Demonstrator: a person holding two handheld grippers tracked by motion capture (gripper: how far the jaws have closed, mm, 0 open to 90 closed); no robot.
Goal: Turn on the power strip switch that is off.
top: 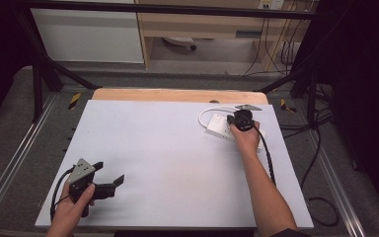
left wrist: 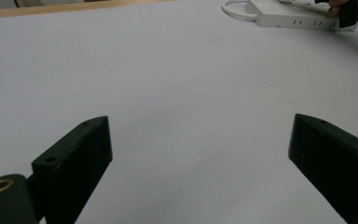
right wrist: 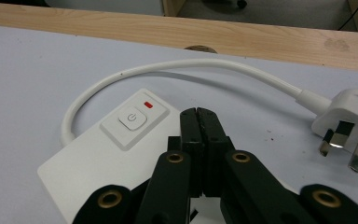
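A white power strip [right wrist: 88,158] lies at the table's far right, also seen in the high view [top: 216,125] and the left gripper view [left wrist: 298,18]. It has a square power button [right wrist: 131,118] with a small red light [right wrist: 148,105] beside it. Its white cable [right wrist: 182,65] loops round to a three-pin plug [right wrist: 349,119] lying on the table. My right gripper [right wrist: 198,115] is shut with nothing between its jaws, tips just over the strip's top beside the button; in the high view it [top: 240,120] sits on the strip. My left gripper [top: 110,172] rests open at the front left [left wrist: 200,121], holding nothing.
The pale grey table top [top: 168,158] has a wooden strip [top: 177,95] along its far edge. Black cables [top: 321,148] hang off the right side. A black frame [top: 39,74] and floor rails surround the table.
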